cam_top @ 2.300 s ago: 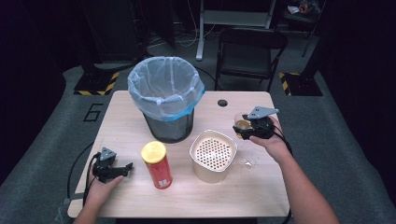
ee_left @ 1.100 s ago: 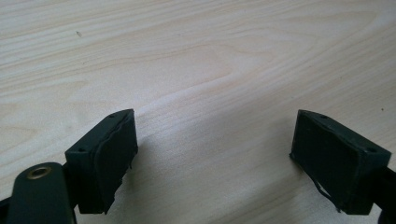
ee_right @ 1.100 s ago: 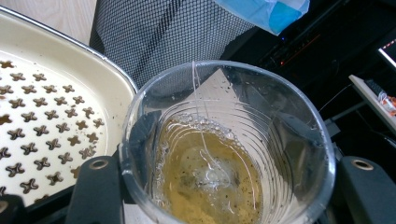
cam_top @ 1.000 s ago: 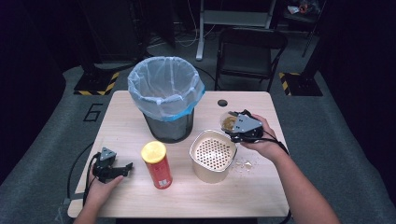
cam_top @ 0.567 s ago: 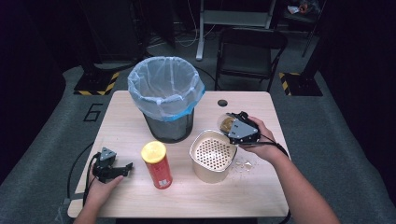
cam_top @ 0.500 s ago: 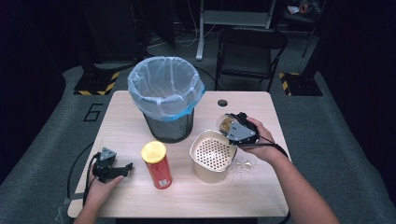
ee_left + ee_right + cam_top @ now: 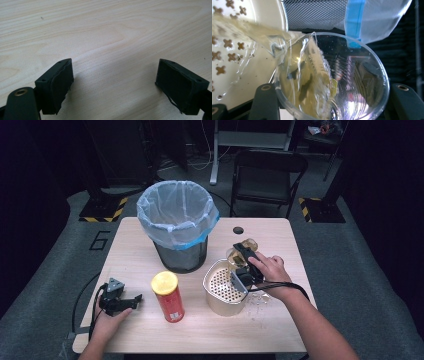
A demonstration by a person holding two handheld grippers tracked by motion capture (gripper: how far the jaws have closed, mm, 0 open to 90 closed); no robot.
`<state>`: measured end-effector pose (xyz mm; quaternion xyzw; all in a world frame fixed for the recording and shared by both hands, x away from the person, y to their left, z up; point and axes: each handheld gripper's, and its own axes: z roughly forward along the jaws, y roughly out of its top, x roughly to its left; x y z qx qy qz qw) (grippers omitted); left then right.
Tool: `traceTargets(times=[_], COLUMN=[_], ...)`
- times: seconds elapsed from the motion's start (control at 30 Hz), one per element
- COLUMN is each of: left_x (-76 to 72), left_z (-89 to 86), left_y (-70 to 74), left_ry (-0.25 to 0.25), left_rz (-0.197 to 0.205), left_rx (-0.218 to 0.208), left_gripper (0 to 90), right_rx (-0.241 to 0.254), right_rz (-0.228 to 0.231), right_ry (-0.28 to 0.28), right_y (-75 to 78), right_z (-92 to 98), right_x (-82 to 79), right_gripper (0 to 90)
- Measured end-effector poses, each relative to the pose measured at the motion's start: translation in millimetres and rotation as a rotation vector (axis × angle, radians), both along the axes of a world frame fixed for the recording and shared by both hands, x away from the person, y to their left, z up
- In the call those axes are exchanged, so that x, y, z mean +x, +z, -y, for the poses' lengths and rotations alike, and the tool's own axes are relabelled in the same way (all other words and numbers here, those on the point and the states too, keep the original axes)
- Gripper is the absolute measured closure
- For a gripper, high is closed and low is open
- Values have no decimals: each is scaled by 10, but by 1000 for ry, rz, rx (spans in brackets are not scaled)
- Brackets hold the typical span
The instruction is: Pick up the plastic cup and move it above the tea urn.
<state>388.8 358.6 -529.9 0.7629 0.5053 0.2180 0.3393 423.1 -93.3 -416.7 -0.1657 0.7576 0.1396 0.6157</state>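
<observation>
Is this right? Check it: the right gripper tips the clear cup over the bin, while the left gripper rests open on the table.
Not quite. The right gripper tips the cup over the strainer, not the bin, as the right gripper view shows. The left gripper does rest open on the table.
</observation>
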Motion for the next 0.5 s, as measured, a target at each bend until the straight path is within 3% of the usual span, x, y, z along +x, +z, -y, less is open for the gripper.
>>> traceTargets(times=[0.27, 0.37, 0.5], left_x=[0, 0, 0], left_z=[0, 0, -1], left_y=[0, 0, 0], left_ry=[0, 0, -1], left_rz=[0, 0, 0], left_rx=[0, 0, 1], left_gripper=[140, 140, 140], right_rx=[-207, -236, -246], right_rz=[161, 208, 213], right_ry=[60, 71, 77], right_y=[-58, -56, -47], right_z=[-88, -107, -115], right_x=[-108, -147, -159], right_gripper=[382, 383, 383])
